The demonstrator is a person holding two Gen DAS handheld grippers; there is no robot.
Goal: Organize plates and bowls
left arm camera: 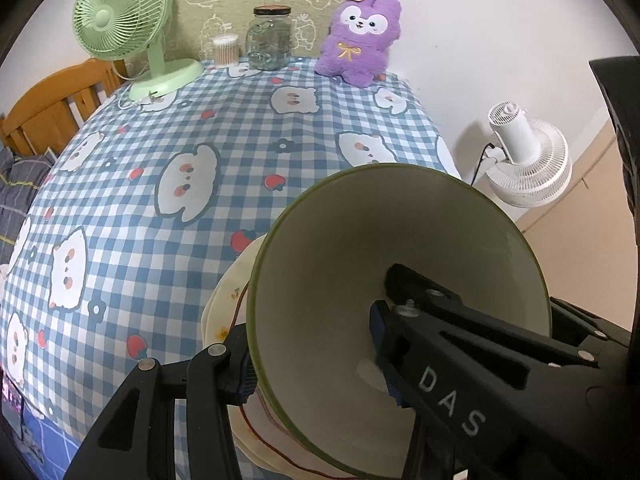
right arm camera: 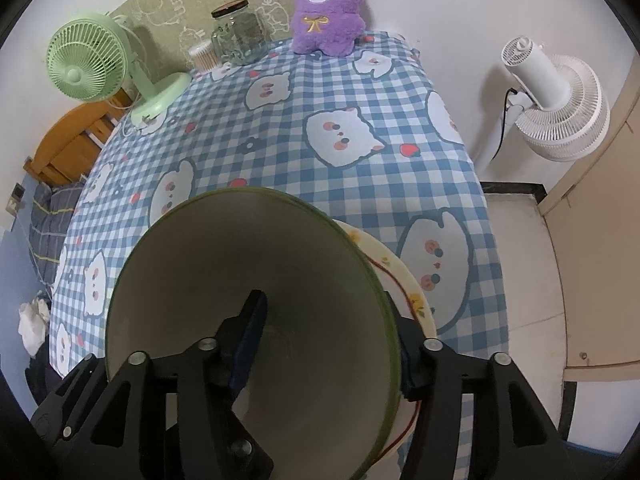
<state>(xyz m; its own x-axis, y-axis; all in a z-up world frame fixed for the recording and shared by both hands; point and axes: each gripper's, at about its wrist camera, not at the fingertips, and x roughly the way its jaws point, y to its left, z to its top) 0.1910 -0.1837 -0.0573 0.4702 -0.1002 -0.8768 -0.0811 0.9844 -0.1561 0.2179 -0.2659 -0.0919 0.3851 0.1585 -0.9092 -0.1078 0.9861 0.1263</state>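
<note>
Left tongs (left arm camera: 316,356) astride the wall of a green-rimmed cream ceramic bowl (left arm camera: 360,240), one blue-padded finger (left arm camera: 246,374) against the outside, the other inside, clamped on the rim; right tongs (right arm camera: 328,352) astride the opposite wall of the same bowl (right arm camera: 224,256), one pad inside, one outside by the rim, whether pressing or loose impossible to tell. Bowl tilted, mouth toward both cameras, directly over a cream plate with red line and yellow flowers (right arm camera: 404,292), near the front right corner of the table in blue checked cloth with bear prints (left arm camera: 160,240). Along the far edge: pale green desk fan (left arm camera: 120,24) at left, cotton-swab tub (left arm camera: 226,50), lidded glass jar (left arm camera: 270,38), purple plush rabbit (left arm camera: 362,36) toward the right corner. White floor fan (right arm camera: 556,96) beyond the right edge
</note>
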